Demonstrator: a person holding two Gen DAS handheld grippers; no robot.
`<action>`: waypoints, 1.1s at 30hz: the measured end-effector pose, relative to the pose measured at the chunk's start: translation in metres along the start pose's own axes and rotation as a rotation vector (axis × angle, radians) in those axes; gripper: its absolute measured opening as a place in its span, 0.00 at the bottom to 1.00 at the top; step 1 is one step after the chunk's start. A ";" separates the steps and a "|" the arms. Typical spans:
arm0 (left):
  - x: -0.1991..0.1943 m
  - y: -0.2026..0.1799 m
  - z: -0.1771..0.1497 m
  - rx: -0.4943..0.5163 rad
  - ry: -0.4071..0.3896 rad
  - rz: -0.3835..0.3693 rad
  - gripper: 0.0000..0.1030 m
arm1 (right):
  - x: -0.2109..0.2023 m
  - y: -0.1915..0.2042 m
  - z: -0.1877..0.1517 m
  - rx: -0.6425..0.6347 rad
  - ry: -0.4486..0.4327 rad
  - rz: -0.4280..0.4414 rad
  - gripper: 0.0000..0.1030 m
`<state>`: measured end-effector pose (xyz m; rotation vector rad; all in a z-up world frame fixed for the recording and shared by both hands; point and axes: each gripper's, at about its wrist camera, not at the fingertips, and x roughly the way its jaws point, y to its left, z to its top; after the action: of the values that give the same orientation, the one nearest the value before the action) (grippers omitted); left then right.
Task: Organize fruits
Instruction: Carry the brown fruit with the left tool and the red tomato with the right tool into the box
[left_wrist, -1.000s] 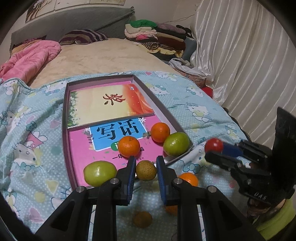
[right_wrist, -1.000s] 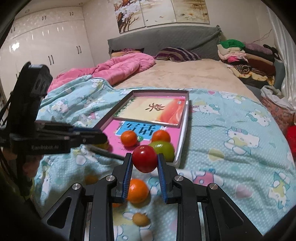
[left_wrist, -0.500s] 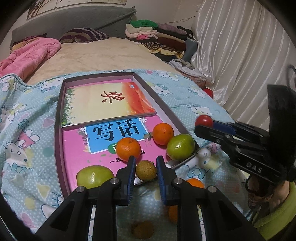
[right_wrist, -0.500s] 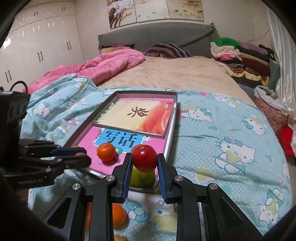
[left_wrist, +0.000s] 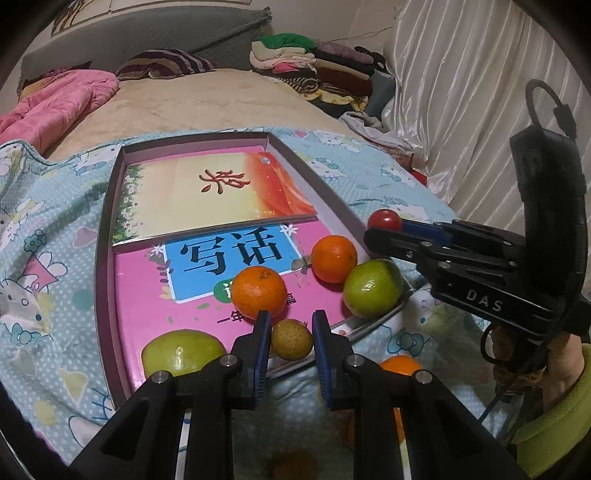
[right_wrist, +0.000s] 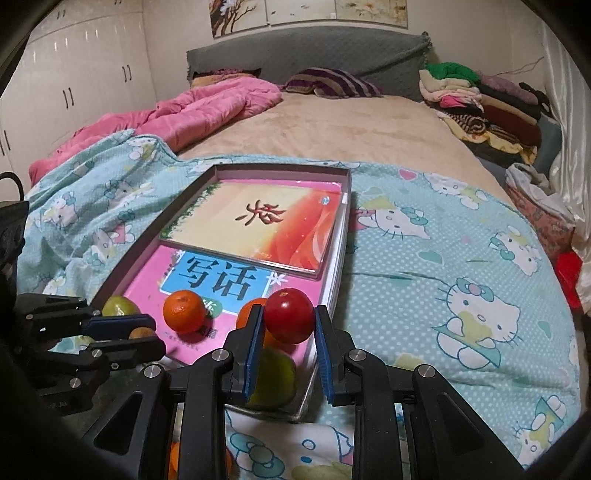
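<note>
Ahead of the gripper we see a wide bed (right_wrist: 332, 125) under a tan cover, with a grey padded headboard (right_wrist: 306, 48) at its far end. A striped pillow (right_wrist: 332, 83) lies just below the headboard, and a pink quilt (right_wrist: 207, 107) is bunched to the left of it. Folded clothes (right_wrist: 480, 99) are stacked far right. White wardrobe doors (right_wrist: 81, 70) fill the left wall; paintings (right_wrist: 306, 11) hang above the headboard. Pale shiny curtains (left_wrist: 480, 92) hang at the right.
</note>
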<state>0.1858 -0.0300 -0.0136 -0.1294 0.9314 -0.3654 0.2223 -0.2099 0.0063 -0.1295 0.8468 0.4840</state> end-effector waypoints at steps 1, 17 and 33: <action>0.001 0.001 0.000 -0.003 0.002 0.001 0.22 | 0.001 -0.001 -0.001 0.001 0.006 0.001 0.27; 0.010 0.003 -0.002 -0.002 0.014 0.018 0.22 | 0.007 -0.008 -0.005 0.026 0.025 0.000 0.31; 0.011 0.002 -0.002 0.001 0.016 0.017 0.23 | 0.002 -0.006 -0.007 0.024 0.003 -0.004 0.34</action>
<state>0.1906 -0.0323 -0.0239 -0.1180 0.9478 -0.3520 0.2210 -0.2163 -0.0004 -0.1100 0.8550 0.4695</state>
